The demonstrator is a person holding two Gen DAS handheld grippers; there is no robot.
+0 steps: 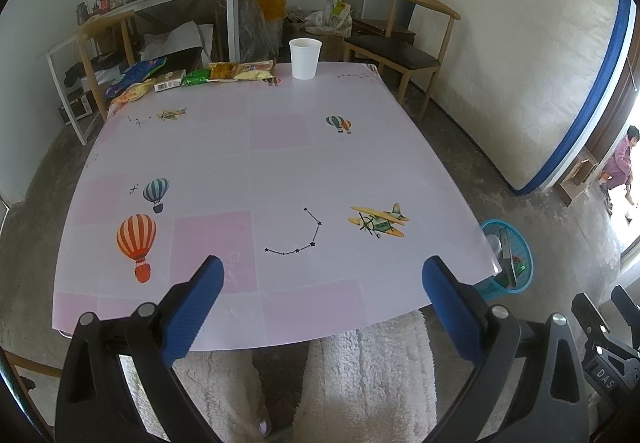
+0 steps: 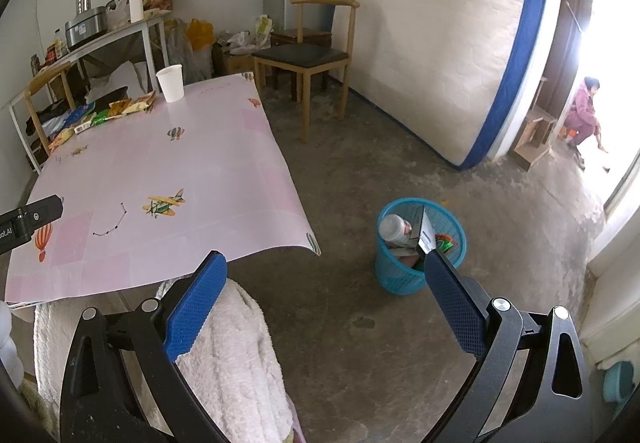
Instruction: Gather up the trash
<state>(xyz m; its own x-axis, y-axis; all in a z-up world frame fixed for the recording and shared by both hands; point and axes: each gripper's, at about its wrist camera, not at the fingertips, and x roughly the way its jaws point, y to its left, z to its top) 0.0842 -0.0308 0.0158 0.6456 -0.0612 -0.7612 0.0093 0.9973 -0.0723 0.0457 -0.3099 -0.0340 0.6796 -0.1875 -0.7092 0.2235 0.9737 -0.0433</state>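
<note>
**Wrappers lined up on the far table edge, bin down on the floor**

Left gripper [image 1: 322, 271] held over the near edge of the table [image 1: 280, 163], jaws spread wide apart on nothing, blue ribbed pads [image 1: 196, 307] showing. Right gripper [image 2: 324, 267] out past the table's right edge, above bare concrete floor [image 2: 360, 171], jaws likewise wide apart and holding nothing.

Table covered in a smooth, glossy pink-and-white checked cloth printed with balloons and planes; near right corner of the cloth curling slightly. Wide open stretch of cloth between the near edge and the far edge.

Along the far left edge: a row of crinkled snack wrappers [image 1: 224, 73], flat and shiny, in yellow, green, orange and blue, touching or overlapping one another. Just beside them on the right, a white paper cup [image 1: 305, 58], upright, tapered.

On the floor beside the table's right near corner: a round blue plastic mesh wastebasket [image 2: 420, 243], already holding a bottle and cartons. Open floor all round it.

Fluffy white fabric [image 1: 368, 375] below the near table edge.
</note>
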